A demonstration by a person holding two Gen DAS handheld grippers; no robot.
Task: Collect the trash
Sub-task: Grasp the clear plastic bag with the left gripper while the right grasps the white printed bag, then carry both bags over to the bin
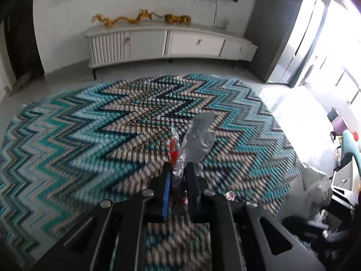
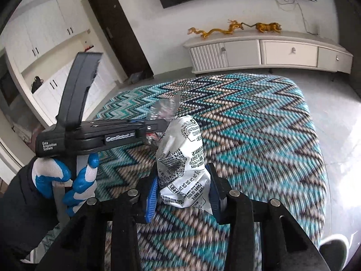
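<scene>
L tongs [image 1: 179, 169] pinching clear wrapper [image 1: 196, 140], R tongs [image 2: 183, 178] clamping white packet [image 2: 182, 158] — over zigzag rug [image 1: 79, 124]

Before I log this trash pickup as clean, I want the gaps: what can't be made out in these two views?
- Left wrist view: the clear plastic wrapper in the left gripper is motion-blurred; its red print is unreadable.
- Right wrist view: the printed silver wrapper hides the right gripper pads' contact.
- Either view: no trash bin shows.
- Left wrist view: the pale bag at right is overexposed.
</scene>
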